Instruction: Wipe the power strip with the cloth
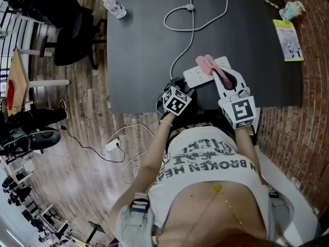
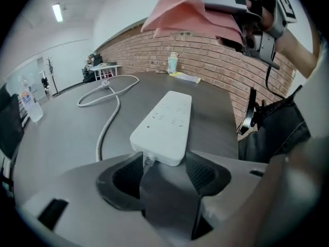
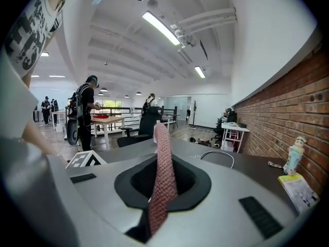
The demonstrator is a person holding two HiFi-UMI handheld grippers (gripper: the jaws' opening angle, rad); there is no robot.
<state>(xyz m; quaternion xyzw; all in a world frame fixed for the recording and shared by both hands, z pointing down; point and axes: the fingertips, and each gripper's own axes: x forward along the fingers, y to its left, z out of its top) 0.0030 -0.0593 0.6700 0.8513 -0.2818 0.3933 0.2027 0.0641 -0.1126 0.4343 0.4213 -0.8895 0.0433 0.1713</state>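
A white power strip (image 1: 204, 72) (image 2: 167, 122) lies near the front edge of the dark table (image 1: 144, 60), its cord looping away to the far side. My left gripper (image 1: 186, 84) (image 2: 164, 164) is open, its jaws standing either side of the strip's near end with a gap on each side. Shut on a pink cloth (image 1: 209, 66) (image 3: 163, 174), my right gripper (image 1: 222, 76) (image 3: 163, 163) hovers just above the strip. The left gripper view shows the cloth (image 2: 185, 14) hanging from that gripper high over the strip.
The white cord (image 1: 193, 14) curls across the table's middle. A water bottle (image 1: 114, 6) lies at the far left corner, and a yellow booklet (image 1: 289, 39) and small figurine (image 1: 294, 7) at the far right. An office chair (image 1: 72, 30) stands left of the table.
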